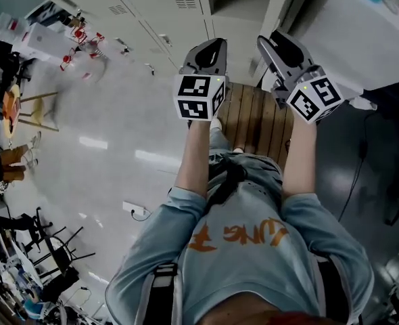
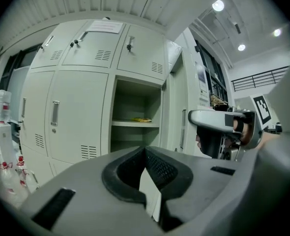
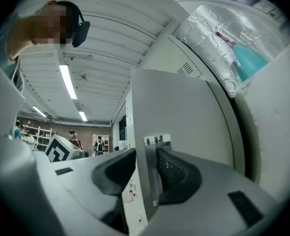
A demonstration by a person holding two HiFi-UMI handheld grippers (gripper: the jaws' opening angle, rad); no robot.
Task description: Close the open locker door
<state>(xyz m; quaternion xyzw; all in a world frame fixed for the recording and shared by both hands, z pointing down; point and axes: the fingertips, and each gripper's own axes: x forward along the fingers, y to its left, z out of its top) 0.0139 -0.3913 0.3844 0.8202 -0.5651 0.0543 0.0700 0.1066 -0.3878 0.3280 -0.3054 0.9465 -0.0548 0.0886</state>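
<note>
The open locker [image 2: 135, 107] shows a shelf with a small yellow thing on it. Its pale door [image 2: 177, 112] swings out to the right, edge-on. In the right gripper view the door [image 3: 184, 112] fills the middle, and its front edge with the metal handle [image 3: 157, 140] stands between the jaws of my right gripper [image 3: 146, 154]. The right pad lies against the handle; the left pad stands off the edge. My left gripper [image 2: 145, 154] hangs free in front of the lockers, tips together, holding nothing. Seen from the head view, left gripper [image 1: 215, 44] and right gripper [image 1: 268, 42] are side by side, the right one by the door [image 1: 278, 12].
A row of shut pale lockers [image 2: 66, 112] runs to the left. A wooden pallet [image 1: 253, 114] lies on the floor under the grippers. A big white wrapped unit [image 1: 362, 39] stands right of the door. Stools [image 1: 40, 110] and clutter sit far left; a cable [image 1: 362, 154] trails at right.
</note>
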